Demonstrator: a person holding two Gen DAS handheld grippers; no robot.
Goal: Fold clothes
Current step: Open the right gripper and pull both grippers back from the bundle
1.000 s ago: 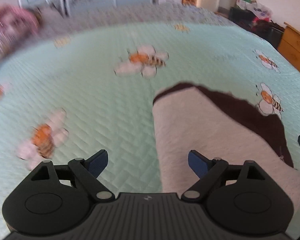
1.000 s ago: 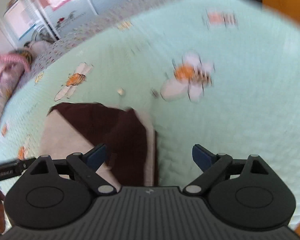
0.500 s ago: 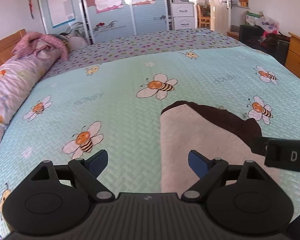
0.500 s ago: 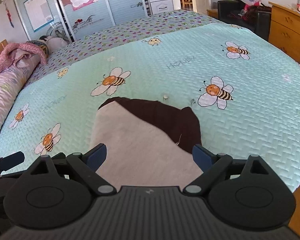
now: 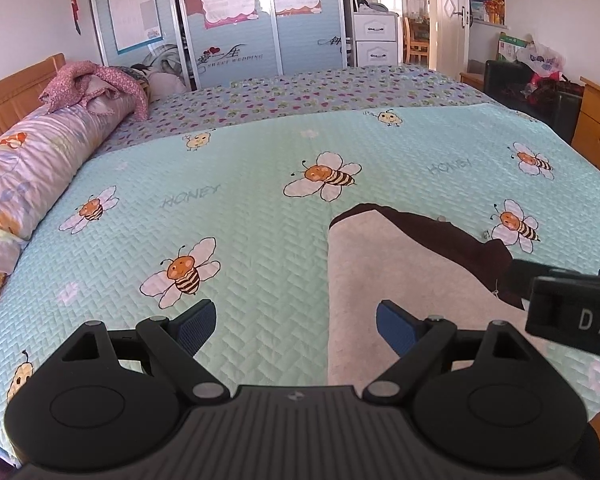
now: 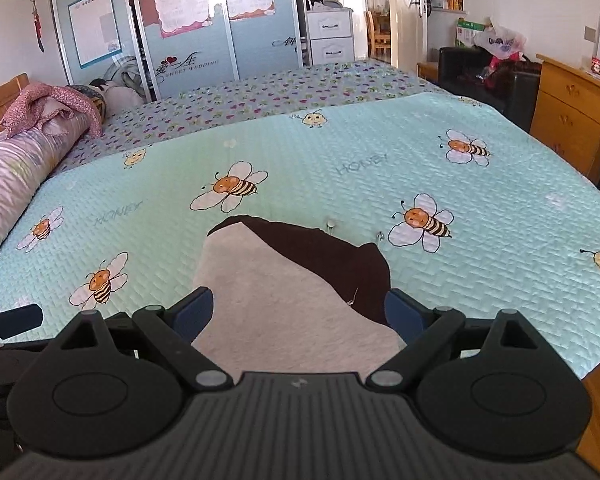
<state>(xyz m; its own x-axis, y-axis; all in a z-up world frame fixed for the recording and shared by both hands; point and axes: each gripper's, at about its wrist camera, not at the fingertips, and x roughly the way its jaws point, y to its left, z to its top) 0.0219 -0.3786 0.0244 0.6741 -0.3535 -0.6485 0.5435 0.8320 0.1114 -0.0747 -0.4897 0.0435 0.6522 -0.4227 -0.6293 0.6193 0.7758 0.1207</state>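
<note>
A folded garment point(image 5: 388, 276) point(image 6: 276, 292), pale fleece on top with a dark brown layer under it, lies on the bee-print quilt point(image 5: 240, 216) point(image 6: 340, 184) near the bed's front edge. My left gripper point(image 5: 296, 326) hangs open above the quilt, its right pad over the garment's left edge and nothing between the fingers. My right gripper point(image 6: 300, 312) is open too, raised above the garment's near end and holding nothing. Part of the right gripper point(image 5: 572, 308) shows at the right of the left wrist view; the left gripper's tip point(image 6: 16, 318) shows at the left of the right wrist view.
A long pink bolster point(image 5: 28, 168) point(image 6: 16, 164) with a crumpled pink cloth lies along the wooden headboard at the left. A wardrobe with sliding doors point(image 5: 228, 24) stands behind the bed. A wooden dresser point(image 6: 572, 112) and a dark chair point(image 6: 480, 76) flank the right side.
Both grippers have risen and drawn back from the garment, so more of the bed and room shows. The garment lies still, and both grippers stay open.
</note>
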